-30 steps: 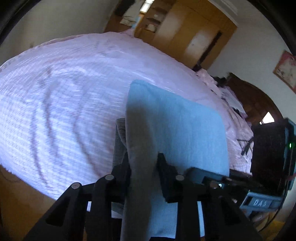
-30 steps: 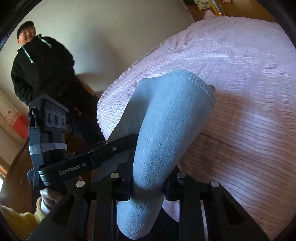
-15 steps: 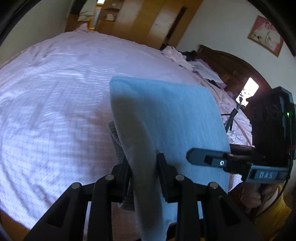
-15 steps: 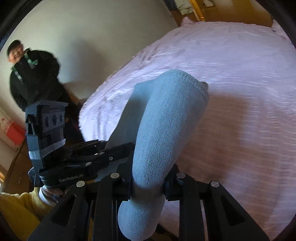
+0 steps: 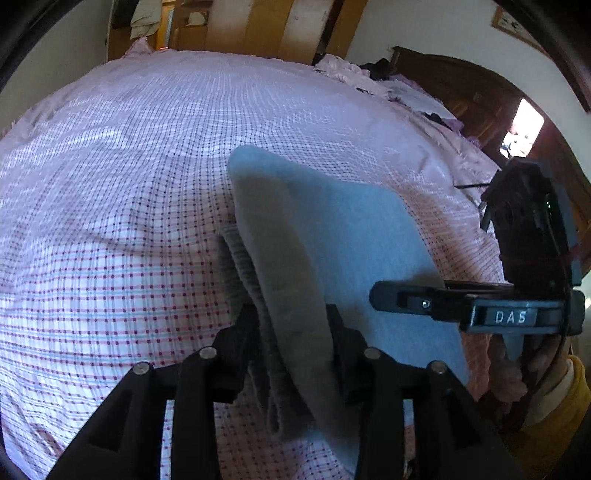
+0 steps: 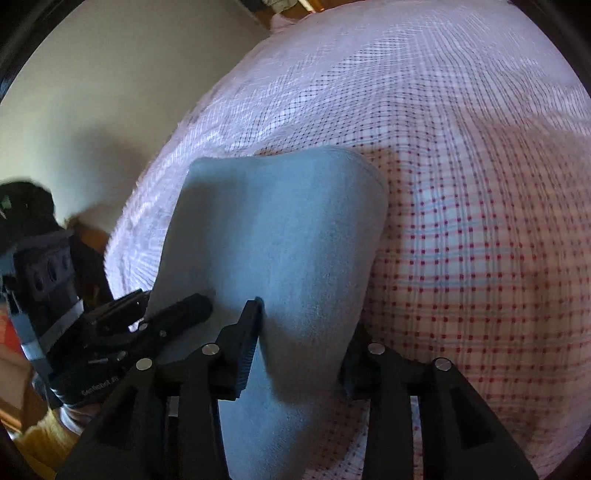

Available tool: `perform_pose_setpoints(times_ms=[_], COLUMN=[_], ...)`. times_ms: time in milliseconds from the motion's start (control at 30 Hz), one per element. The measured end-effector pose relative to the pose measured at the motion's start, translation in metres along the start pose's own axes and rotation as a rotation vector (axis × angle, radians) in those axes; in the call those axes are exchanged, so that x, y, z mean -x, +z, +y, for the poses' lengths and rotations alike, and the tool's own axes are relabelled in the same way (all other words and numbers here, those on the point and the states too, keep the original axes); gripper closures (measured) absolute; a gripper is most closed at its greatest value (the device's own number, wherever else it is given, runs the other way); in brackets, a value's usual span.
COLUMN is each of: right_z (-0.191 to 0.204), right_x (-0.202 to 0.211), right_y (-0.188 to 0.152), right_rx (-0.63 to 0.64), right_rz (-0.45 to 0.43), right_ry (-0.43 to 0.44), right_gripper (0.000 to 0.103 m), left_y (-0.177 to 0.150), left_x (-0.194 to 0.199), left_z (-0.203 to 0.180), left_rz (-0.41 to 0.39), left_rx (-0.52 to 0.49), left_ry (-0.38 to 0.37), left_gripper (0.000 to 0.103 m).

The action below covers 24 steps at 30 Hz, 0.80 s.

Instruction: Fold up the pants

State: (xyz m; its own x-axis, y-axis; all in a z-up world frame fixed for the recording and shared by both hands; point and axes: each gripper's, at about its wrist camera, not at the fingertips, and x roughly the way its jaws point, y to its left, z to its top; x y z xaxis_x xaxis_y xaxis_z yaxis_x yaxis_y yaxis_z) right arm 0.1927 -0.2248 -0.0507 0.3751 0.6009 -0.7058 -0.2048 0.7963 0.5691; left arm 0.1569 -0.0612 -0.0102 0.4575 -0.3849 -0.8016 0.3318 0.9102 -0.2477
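Spreading across most of the left wrist view, the checked bedsheet [image 5: 122, 206] fills the left and centre of the frame, white with red and dark dotted lines, lightly rumpled. At lower centre the left gripper [image 5: 291, 325] points down at the bed, and a thick fold of the grey-blue pants [image 5: 343, 229] runs up between its two black fingers [image 5: 240, 332]; a ribbed band of the cloth shows against the left finger. Its jaws are opening, with the fold between them and both pads touching the cloth. Further right the pants lie broad and flat on the sheet, reaching toward the upper middle of the frame. At the right edge the right gripper [image 5: 384, 297] reaches in level across the fabric, a plate on it lettered "DAS", with a hand [image 5: 532, 365] in a yellow sleeve [image 5: 557, 410] under it. A dark wooden headboard [image 5: 465, 88] stands at upper right, wooden wardrobe doors [image 5: 280, 26] at top centre.

In the right wrist view, the left gripper [image 6: 184, 310] enters from the left edge with its tip against the pants [image 6: 280, 236], and a person in dark clothing [image 6: 26, 206] stands blurred by the pale wall [image 6: 110, 92]. At lower centre the right gripper [image 6: 303, 332] has the rounded fold of pants between its fingers [image 6: 243, 336]; the jaws are opening, and the cloth bulges up over them. To the right the bedsheet [image 6: 461, 221] covers the rest of the frame.
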Motion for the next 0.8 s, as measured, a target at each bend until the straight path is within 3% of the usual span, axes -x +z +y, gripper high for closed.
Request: perform_pose_setpoints(times_ms=[167, 233, 333, 467, 533, 633, 700, 800], right_z=[0.002, 0.006, 0.003, 0.006, 0.011, 0.022, 0.023, 0.027], right_x=[0.040, 0.050, 0.062, 0.065, 0.062, 0.056, 0.055, 0.052], right_y=[-0.023, -0.036, -0.055, -0.070, -0.075, -0.078, -0.079, -0.079], right_rx=[0.023, 0.026, 0.002, -0.013, -0.003, 0.014, 0.016, 0.016], right_rz=[-0.059, -0.085, -0.111, -0.113, -0.116, -0.133, -0.144, -0.153], right_ry=[-0.123, -0.155, -0.162, -0.166, -0.180, -0.205, -0.217, -0.226], right_gripper=[0.067, 0.067, 0.067, 0.067, 0.067, 0.067, 0.067, 0.067], left_y=[-0.007, -0.019, -0.028, -0.029, -0.030, -0.035, -0.037, -0.045], left_x=[0.031, 0.045, 0.050, 0.039, 0.034, 0.048, 0.063, 0.081], left_z=[-0.011, -0.017, -0.021, -0.024, -0.017, -0.014, -0.023, -0.030], left_rz=[-0.017, -0.018, -0.010, 0.009, 0.048, 0.013, -0.026, -0.053], left_rx=[-0.023, -0.023, -0.007, -0.018, 0.057, 0.103, 0.054, 0.009], left_ry=[0.027, 0.000, -0.029, 0.030, 0.040, 0.039, 0.054, 0.012], left_gripper=[0.064, 0.064, 0.063, 0.063, 0.064, 0.064, 0.065, 0.071])
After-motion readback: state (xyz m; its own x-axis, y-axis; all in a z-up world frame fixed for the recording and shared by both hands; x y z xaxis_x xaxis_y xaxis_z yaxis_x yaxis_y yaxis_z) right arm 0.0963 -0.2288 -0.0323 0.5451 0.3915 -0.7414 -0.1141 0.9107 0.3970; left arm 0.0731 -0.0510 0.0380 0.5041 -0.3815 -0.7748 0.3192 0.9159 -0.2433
